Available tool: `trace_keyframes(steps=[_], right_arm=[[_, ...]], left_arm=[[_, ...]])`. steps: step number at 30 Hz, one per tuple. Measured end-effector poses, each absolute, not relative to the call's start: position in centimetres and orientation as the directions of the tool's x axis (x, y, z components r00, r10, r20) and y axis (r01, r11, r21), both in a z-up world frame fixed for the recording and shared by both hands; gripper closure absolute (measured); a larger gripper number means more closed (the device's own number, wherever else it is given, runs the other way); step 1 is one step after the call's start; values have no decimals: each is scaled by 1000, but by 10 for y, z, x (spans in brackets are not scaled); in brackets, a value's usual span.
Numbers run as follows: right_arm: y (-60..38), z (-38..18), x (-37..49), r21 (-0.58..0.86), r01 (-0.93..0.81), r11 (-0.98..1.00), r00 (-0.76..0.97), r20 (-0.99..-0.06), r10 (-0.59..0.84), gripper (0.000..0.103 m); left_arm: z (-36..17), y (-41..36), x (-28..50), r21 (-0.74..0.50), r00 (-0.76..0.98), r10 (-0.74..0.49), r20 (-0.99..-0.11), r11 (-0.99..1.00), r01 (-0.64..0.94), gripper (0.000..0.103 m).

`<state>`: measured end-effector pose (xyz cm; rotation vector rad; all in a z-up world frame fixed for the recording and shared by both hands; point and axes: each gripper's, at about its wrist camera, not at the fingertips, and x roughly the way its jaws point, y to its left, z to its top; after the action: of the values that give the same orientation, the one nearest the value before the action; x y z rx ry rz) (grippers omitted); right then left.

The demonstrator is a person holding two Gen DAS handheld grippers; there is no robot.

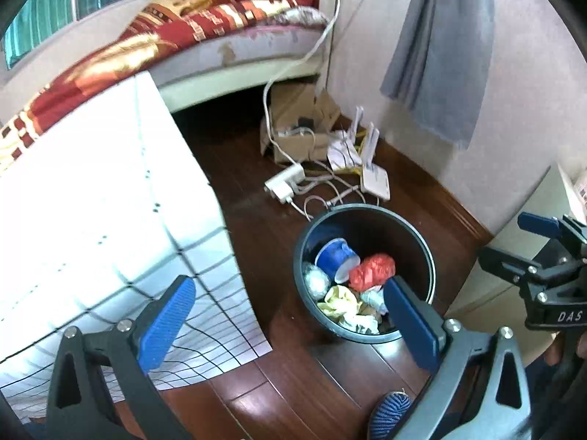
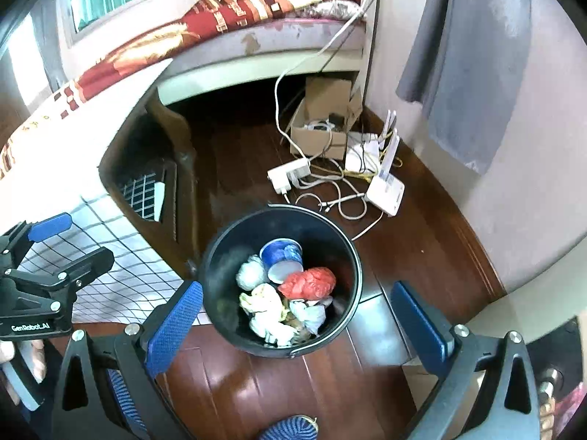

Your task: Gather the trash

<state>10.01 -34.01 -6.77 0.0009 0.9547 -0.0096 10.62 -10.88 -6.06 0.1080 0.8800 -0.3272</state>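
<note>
Trash fills the bottom of a round black bin [image 1: 367,275] standing on a dark wooden floor [image 1: 286,366], as seen from the left wrist camera. Inside lie a blue paper cup [image 1: 335,258] on its side, a red crumpled bag [image 1: 370,271], a foil ball [image 1: 315,282], a yellowish wrapper [image 1: 339,302] and white crumpled paper [image 1: 361,322]. The left tool [image 1: 290,324] hovers above the near rim with its blue pads spread wide and nothing between them. At the right edge, the right tool [image 1: 543,256] shows from the side, also empty. To the left hangs a white checked bedsheet [image 1: 91,238]; beyond the bin lie a power strip [image 1: 284,183], a white router [image 1: 374,179] and a cardboard box [image 1: 293,128]. From the right wrist camera, the same bin [image 2: 220,286] sits directly below, the cup [image 2: 282,256], red bag [image 2: 308,282] and white paper [image 2: 271,324] plainly resting inside. The right tool [image 2: 297,324] is released, its pads wide apart and bare; the left tool [image 2: 55,253] appears at the left edge, empty. No loose litter shows on the visible floor near the bin, apart from a blue striped object [image 2: 290,431] at the bottom edge that cannot be identified. Judging from this, the collecting looks largely or wholly done, though anything outside these views may remain.
</note>
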Motion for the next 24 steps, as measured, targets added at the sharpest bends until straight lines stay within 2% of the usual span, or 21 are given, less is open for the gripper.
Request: trace_keyframes(steps=[8, 17, 24], right_arm=[[-314, -24, 68, 0, -14, 1000, 612, -791, 9, 0], [-283, 24, 16, -31, -51, 998, 701, -714, 14, 0], [-273, 49, -15, -37, -80, 996, 738, -674, 35, 0]], left_arm=[[-15, -85, 73, -18, 666, -214, -715, 957, 288, 0], [22, -62, 22, 3, 734, -188, -653, 968, 251, 0], [43, -48, -3, -21, 772, -184, -609, 976, 217, 0]])
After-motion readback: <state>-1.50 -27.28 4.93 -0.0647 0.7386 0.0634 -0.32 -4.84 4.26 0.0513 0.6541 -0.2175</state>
